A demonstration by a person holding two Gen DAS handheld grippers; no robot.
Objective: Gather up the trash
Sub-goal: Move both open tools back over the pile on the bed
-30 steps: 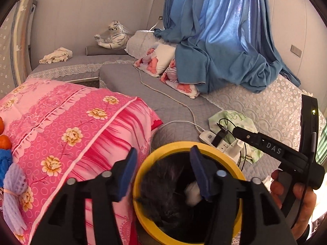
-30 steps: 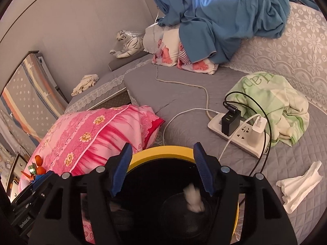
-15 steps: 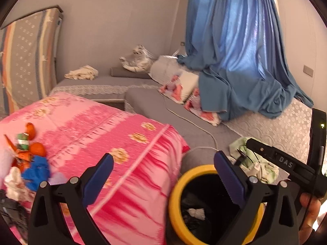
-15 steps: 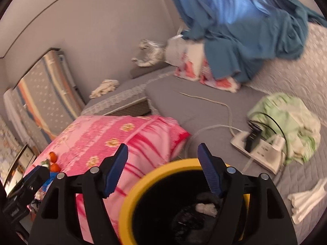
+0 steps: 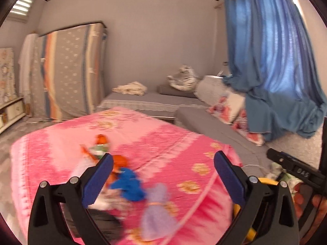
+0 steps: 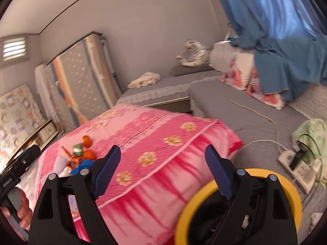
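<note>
A pink flowered quilt [image 5: 163, 143] fills the middle of both views, folded into a thick block on the grey bed [image 6: 235, 106]. A blue curtain [image 5: 276, 71] hangs at the right and pools onto the bed beside patterned pillows [image 5: 229, 106]. A striped mattress [image 5: 67, 71] leans upright against the far wall, and a white tiger toy [image 5: 184, 78] sits on a grey cushion near the corner. A green cloth [image 6: 312, 130] lies at the right of the bed, just beside a white power strip [image 6: 296, 169] with plugs and cables.

The yellow-rimmed bin [image 6: 204, 200], black inside, stands against the quilt's near right corner, with a pale scrap showing inside it. On the quilt's left part lies a small heap of trash [image 5: 122, 175]: orange, blue, green, white and lilac bits, blurred in the left view.

The left gripper [image 5: 162, 176] hangs over the quilt with its jaws spread wide after opening, nothing between the pads; the heap shows just past its left finger. The right gripper [image 6: 163, 170] has its jaws apart too, just now opening further, empty, its right finger in front of the bin's rim.
</note>
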